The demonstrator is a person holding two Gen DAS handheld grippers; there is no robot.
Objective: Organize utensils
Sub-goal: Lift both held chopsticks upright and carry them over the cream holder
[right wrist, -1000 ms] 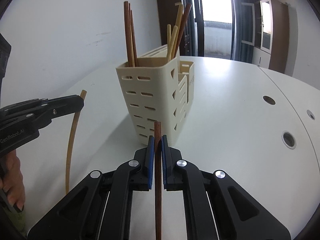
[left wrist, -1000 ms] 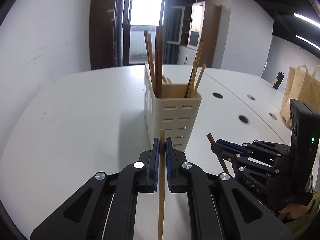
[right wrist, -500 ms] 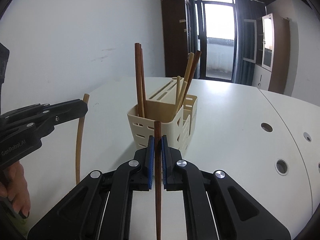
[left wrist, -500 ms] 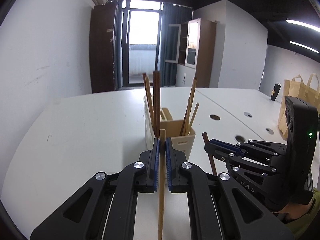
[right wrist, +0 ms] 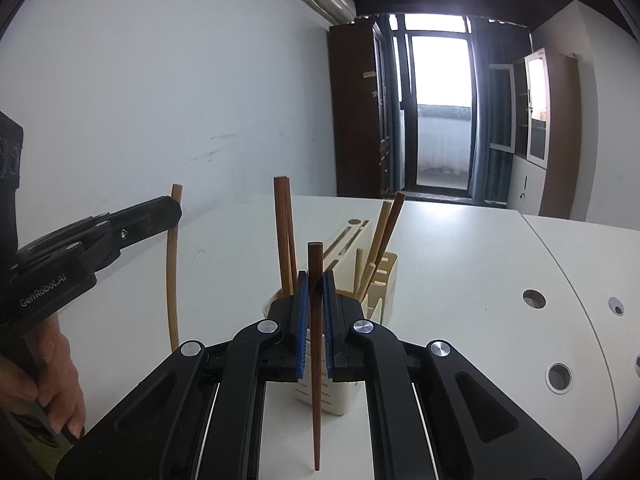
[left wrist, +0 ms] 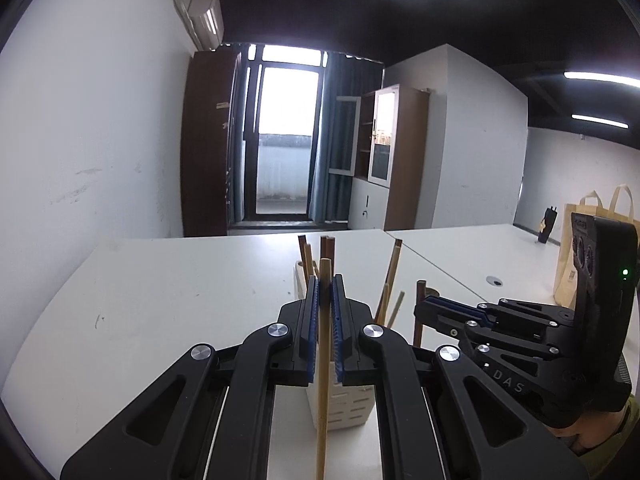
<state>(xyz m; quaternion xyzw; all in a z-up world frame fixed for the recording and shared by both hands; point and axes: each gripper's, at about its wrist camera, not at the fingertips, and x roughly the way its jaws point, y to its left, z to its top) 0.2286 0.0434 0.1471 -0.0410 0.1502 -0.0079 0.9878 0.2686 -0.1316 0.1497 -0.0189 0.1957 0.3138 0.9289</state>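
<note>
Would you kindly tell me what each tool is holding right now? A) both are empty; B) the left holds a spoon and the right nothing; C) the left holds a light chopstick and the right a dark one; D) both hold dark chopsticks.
C: the left tool is shut on a light chopstick, and the right tool on a dark chopstick.

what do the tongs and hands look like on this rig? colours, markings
Both tongs, left and right, are matte black linkages with silver pivot bolts and ribbed blue pads. White lettering: "GenRobot.AI" on the left body, "DAS" on the right, plus a green LED. Left hand is bare; an olive sleeve shows nearby.
</note>
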